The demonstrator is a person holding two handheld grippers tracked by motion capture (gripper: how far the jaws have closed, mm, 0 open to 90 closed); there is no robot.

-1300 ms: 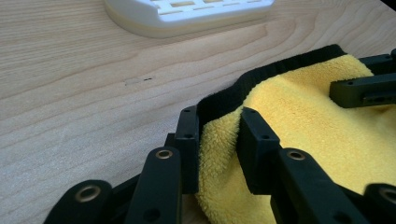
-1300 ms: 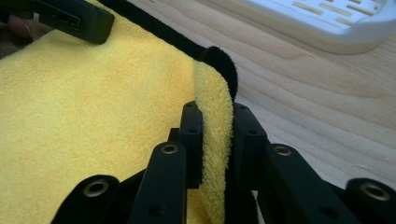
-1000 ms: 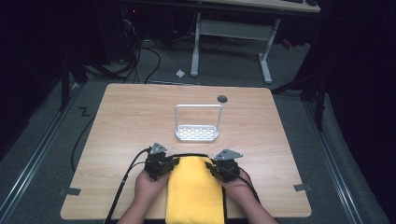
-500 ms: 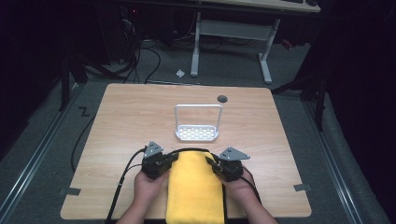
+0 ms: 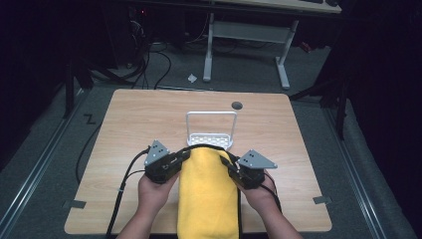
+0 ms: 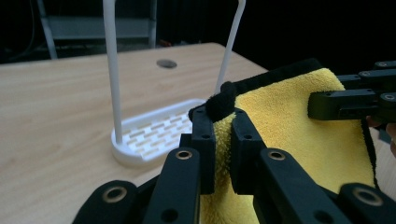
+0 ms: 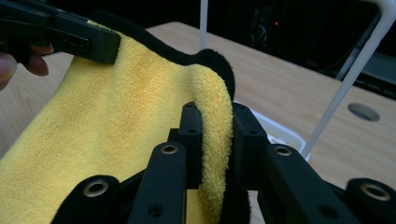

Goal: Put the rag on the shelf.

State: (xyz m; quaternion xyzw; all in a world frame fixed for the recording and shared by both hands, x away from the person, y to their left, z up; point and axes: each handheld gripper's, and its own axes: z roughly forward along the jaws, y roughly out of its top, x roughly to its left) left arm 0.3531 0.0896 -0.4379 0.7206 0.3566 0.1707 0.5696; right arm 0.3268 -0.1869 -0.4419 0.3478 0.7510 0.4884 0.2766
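A yellow cloth (image 5: 206, 194) with a black hem hangs between both grippers over the table's near edge. My left gripper (image 5: 186, 157) is shut on its left top corner; its jaws have just been closing, and in the left gripper view (image 6: 223, 126) the pads pinch the hem. My right gripper (image 5: 227, 162) is shut on the right top corner, the cloth (image 7: 116, 116) folded between its jaws (image 7: 217, 126). The cloth's top edge is raised off the wood. A white wire rack (image 5: 211, 133) stands upright just beyond the cloth.
The wooden table (image 5: 139, 119) has a small round dark hole (image 5: 237, 105) behind the rack. Cables trail from the left gripper over the table's front left. A white desk frame (image 5: 249, 35) stands on the floor beyond the table.
Both grippers have risen and carried the cloth's far edge up off the table, so it now drapes between them nearer the rack.
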